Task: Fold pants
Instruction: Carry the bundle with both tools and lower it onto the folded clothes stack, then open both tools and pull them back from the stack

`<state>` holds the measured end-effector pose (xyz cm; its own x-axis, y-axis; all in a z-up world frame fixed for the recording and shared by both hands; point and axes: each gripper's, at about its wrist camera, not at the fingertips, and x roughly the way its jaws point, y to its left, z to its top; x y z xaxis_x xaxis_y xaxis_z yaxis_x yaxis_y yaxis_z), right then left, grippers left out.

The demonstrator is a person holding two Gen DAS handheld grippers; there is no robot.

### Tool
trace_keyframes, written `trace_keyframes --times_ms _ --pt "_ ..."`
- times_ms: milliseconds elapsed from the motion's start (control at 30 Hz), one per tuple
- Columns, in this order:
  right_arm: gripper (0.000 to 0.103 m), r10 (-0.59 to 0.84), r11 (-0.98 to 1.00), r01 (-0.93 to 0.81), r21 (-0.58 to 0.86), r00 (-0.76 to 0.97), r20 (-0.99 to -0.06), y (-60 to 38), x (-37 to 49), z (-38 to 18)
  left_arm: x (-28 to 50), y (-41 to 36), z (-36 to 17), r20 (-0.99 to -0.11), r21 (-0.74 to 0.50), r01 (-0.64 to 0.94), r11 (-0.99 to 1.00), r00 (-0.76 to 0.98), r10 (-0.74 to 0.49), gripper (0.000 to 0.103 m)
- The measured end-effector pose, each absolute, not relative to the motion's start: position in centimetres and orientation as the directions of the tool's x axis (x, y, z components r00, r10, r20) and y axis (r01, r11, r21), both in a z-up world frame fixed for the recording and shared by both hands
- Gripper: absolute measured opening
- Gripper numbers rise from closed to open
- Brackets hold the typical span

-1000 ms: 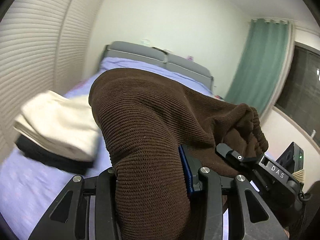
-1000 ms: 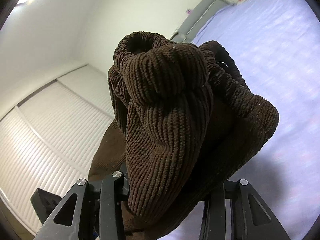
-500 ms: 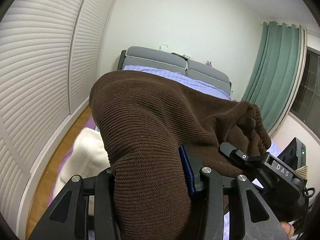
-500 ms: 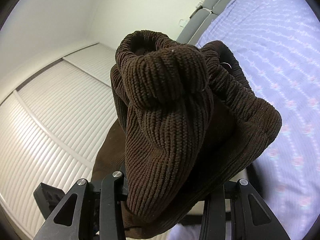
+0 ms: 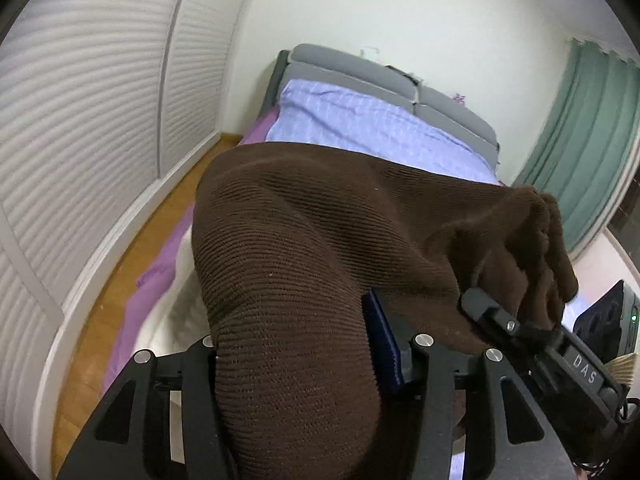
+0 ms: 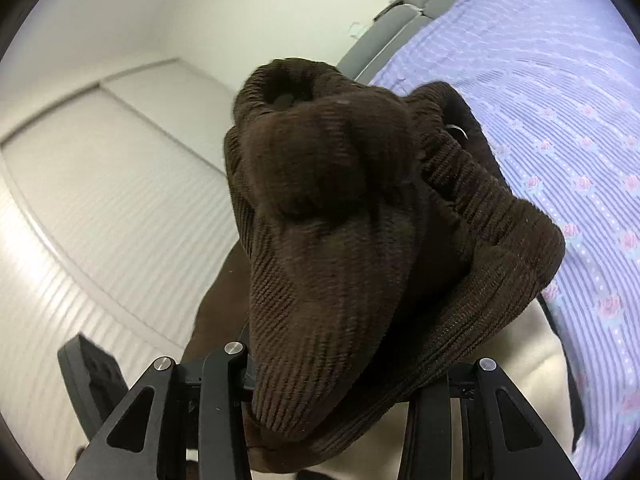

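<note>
Dark brown ribbed pants (image 5: pixel 304 264) fill the left wrist view, bunched between the fingers of my left gripper (image 5: pixel 308 364), which is shut on them; the fingertips are hidden by cloth. My right gripper (image 6: pixel 332 364) is shut on another bunched part of the pants (image 6: pixel 340 220), held in the air above the bed. The right gripper's body (image 5: pixel 560 352) shows at the right of the left wrist view, close beside the left gripper, with cloth stretched between them.
A bed with a lilac flowered sheet (image 6: pixel 560 100) and grey headboard (image 5: pixel 360 68) lies ahead. A cream folded garment (image 6: pixel 520 360) lies below the pants. White louvred wardrobe doors (image 5: pixel 80 120), wood floor (image 5: pixel 132 248) and a green curtain (image 5: pixel 592 140) surround it.
Both grippers have swung with the pants held shut; the left view now shows the floor and bed side, and the cream garment has passed beneath the pants.
</note>
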<state>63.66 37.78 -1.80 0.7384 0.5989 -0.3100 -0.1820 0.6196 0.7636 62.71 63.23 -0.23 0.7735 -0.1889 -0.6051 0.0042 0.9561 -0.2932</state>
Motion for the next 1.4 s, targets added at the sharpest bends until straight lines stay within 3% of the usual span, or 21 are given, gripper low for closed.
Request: trace_keyframes --times_ms 33,133,367,467,500,800,933,967,1133,1400 --pt "0.044 0.604 0.624 -0.164 0.764 0.722 -0.338 37.8 64.0 -2.8 62.7 63.1 -1.5 -0.612 -0.294 -0.02 0.956 0.772 -0.172 0.057" --pt "0.052 0.59 0.672 -0.146 0.726 0.697 -0.407 38.6 63.7 -5.1 62.6 63.6 -3.4 -0.612 -0.28 -0.096 0.955 0.784 -0.101 0.088" --pt "0.077 0.595 0.717 -0.205 0.666 0.677 -0.433 37.4 61.2 -4.0 60.0 63.3 -2.1 -0.572 -0.256 -0.106 0.961 0.818 -0.062 0.094" --pt "0.094 0.528 0.759 -0.174 0.628 0.728 -0.437 36.3 56.8 -2.2 57.6 62.9 -0.3 -0.528 -0.225 -0.104 0.969 0.849 -0.031 0.094" --pt "0.096 0.512 0.763 -0.16 0.627 0.741 -0.435 35.6 56.3 -1.7 57.0 62.8 0.3 -0.518 -0.216 -0.111 0.97 0.855 -0.017 0.094" --pt "0.098 0.467 0.804 -0.178 0.568 0.781 -0.415 29.9 49.0 2.8 47.4 56.1 4.7 -0.435 -0.128 -0.162 0.978 0.896 0.091 0.096" --pt "0.098 0.429 0.839 -0.187 0.512 0.806 -0.408 26.7 45.0 5.2 40.1 51.2 7.3 -0.374 -0.066 -0.241 0.968 0.906 0.2 0.096" --pt "0.098 0.42 0.846 -0.189 0.498 0.812 -0.405 25.2 46.8 5.0 38.7 50.1 7.8 -0.37 -0.05 -0.265 0.963 0.9 0.228 0.096" --pt "0.098 0.369 0.895 -0.212 0.393 0.847 -0.382 19.4 39.6 7.7 30.7 43.4 11.1 -0.352 -0.002 -0.36 0.933 0.873 0.337 0.096" --pt "0.098 0.276 0.949 -0.198 0.245 0.899 -0.34 8.8 30.2 11.3 21.9 31.5 12.4 -0.371 0.019 -0.338 0.941 0.872 0.321 0.096"
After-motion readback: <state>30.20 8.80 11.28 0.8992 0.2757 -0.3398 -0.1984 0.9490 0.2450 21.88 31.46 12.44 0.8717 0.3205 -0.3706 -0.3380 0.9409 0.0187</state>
